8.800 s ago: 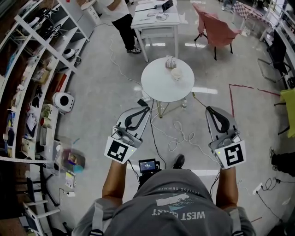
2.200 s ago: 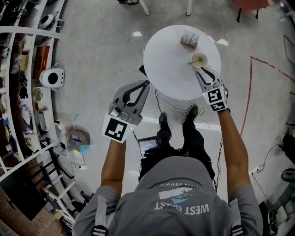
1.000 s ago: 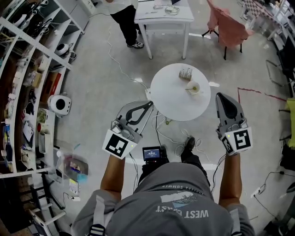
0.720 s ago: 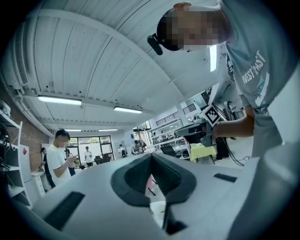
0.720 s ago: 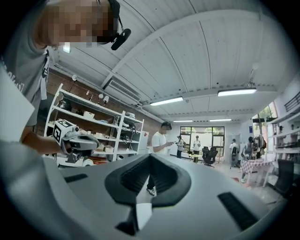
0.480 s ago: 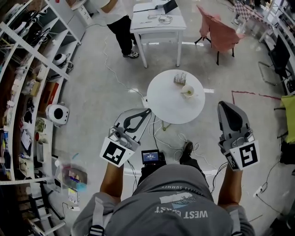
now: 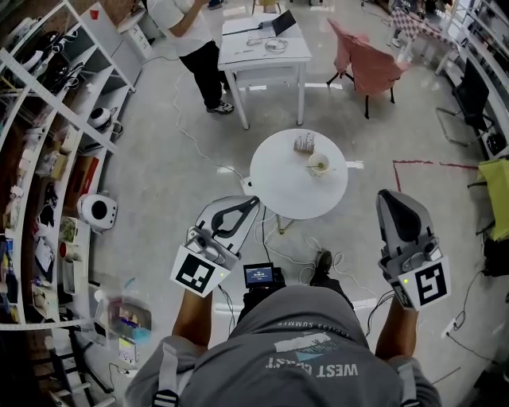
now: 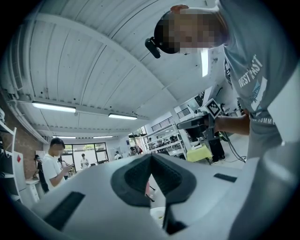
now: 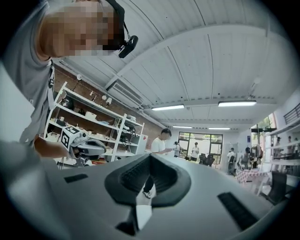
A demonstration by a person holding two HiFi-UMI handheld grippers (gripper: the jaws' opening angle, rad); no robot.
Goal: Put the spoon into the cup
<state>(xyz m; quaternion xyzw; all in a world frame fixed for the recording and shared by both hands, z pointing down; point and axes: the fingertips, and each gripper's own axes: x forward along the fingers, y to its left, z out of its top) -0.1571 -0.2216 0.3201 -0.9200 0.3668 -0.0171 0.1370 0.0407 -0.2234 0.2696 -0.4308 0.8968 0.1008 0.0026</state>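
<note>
White cup (image 7: 318,164), spoon (image 7: 316,166) inside — axis unclear

The place is read as a robotics lab or workshop. Open white shelving (image 7: 48,135) at 9 o'clock is loaded with devices and boxes. Cables (image 7: 302,253) are trailed across the grey floor (image 7: 159,199), and a red taped line (image 7: 421,164) is laid at 3 o'clock. A desk (image 7: 262,52) with a laptop (image 7: 284,21) is set at 12 o'clock (strip lights (image 9: 236,103) are hung under a corrugated ceiling).

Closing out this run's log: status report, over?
Left gripper and right gripper shut, empty, short of table. Spoon in cup. Small holder beside cup, no obstruction.
</note>
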